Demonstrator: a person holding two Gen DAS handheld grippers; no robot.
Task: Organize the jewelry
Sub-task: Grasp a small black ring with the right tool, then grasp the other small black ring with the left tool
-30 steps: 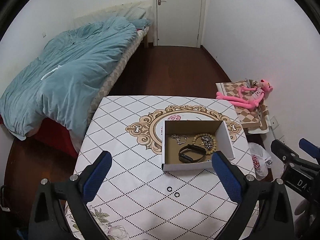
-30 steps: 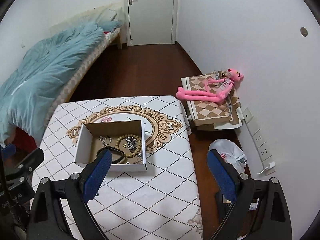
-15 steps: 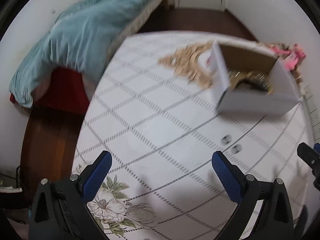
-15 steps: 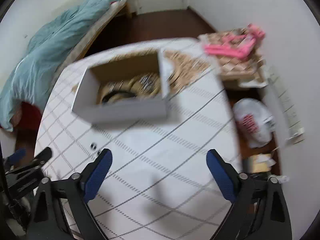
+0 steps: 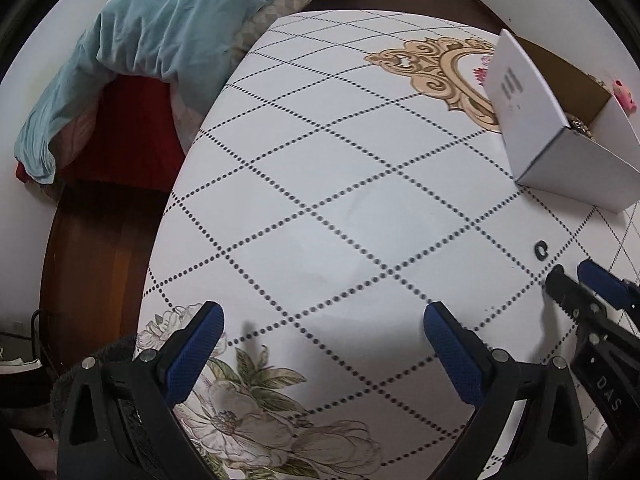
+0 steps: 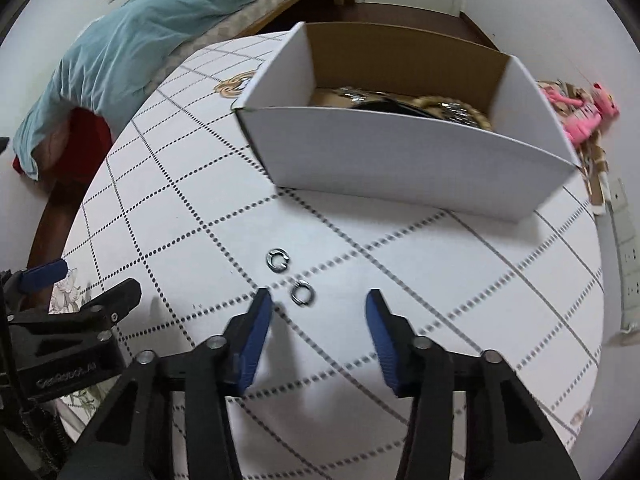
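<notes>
Two small silver rings lie on the white patterned table (image 6: 400, 264): one (image 6: 278, 260) farther, one (image 6: 302, 291) nearer. My right gripper (image 6: 318, 308) is open and empty, low over the table, with the nearer ring just ahead between its fingers. Behind the rings stands a white cardboard box (image 6: 400, 152) holding a bead bracelet, a black band and chains. My left gripper (image 5: 320, 332) is open and empty over the table's left part. In the left wrist view one ring (image 5: 541, 249) and the box (image 5: 552, 136) show at the right, beside the right gripper's fingertips (image 5: 560, 280).
A bed with a teal duvet (image 5: 160, 32) stands left of the table. A pink plush toy (image 6: 588, 116) lies on the floor to the right. The table's edges drop to a dark wood floor (image 5: 92, 264).
Both grippers have dropped from high above the table to low over it. The right gripper has come up close behind the two rings and its fingers stand closer together than before.
</notes>
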